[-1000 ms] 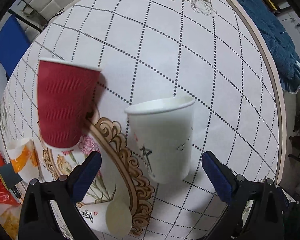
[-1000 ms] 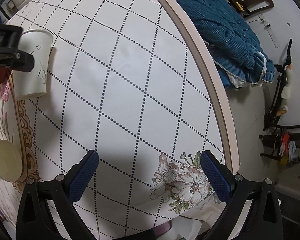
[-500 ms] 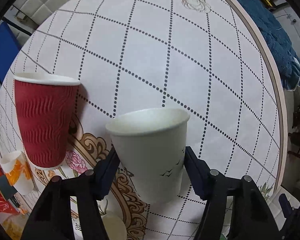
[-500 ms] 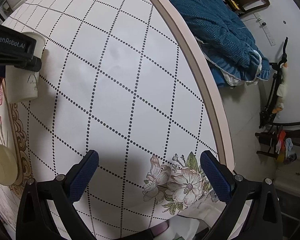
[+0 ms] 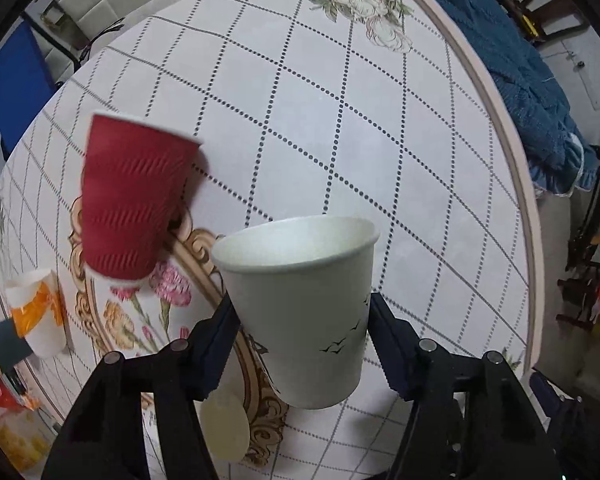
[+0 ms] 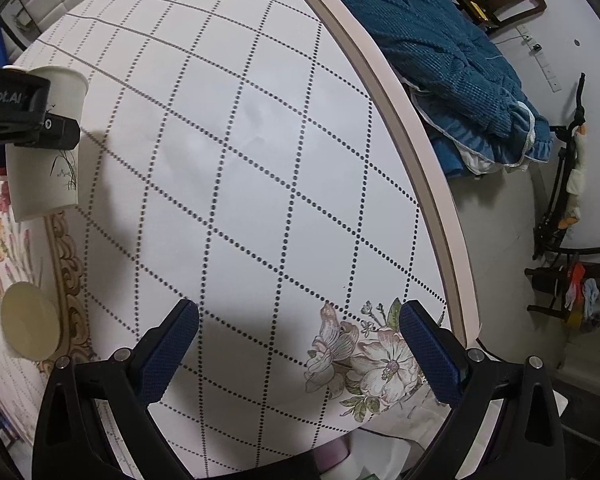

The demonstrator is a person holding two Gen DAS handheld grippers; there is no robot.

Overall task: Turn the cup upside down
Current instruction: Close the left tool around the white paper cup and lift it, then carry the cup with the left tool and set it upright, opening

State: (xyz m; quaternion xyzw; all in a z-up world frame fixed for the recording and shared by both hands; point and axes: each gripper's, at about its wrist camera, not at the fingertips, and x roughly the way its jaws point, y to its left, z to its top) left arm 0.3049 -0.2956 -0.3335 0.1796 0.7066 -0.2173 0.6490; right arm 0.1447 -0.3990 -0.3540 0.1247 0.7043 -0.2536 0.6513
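A white paper cup [image 5: 304, 304] with small bird prints stands mouth up between my left gripper's blue pads. My left gripper [image 5: 300, 332] is shut on its lower body and holds it above the table. The same cup [image 6: 44, 160] shows at the left of the right wrist view, with the left gripper's black body across it. My right gripper [image 6: 298, 344] is open and empty, low over the patterned tablecloth [image 6: 240, 160] near the table's right edge.
A red ribbed cup [image 5: 130, 200] stands upright left of the white cup. A white and orange cup [image 5: 36, 312] is at the far left. An upside-down cream cup [image 5: 224, 428] sits below my left gripper and also shows in the right wrist view [image 6: 30, 326]. A blue blanket [image 6: 440, 52] lies beyond the table rim [image 6: 416, 152].
My left gripper closed on the white cup and has lifted it off the table. The right gripper has stayed open and shifted only slightly.
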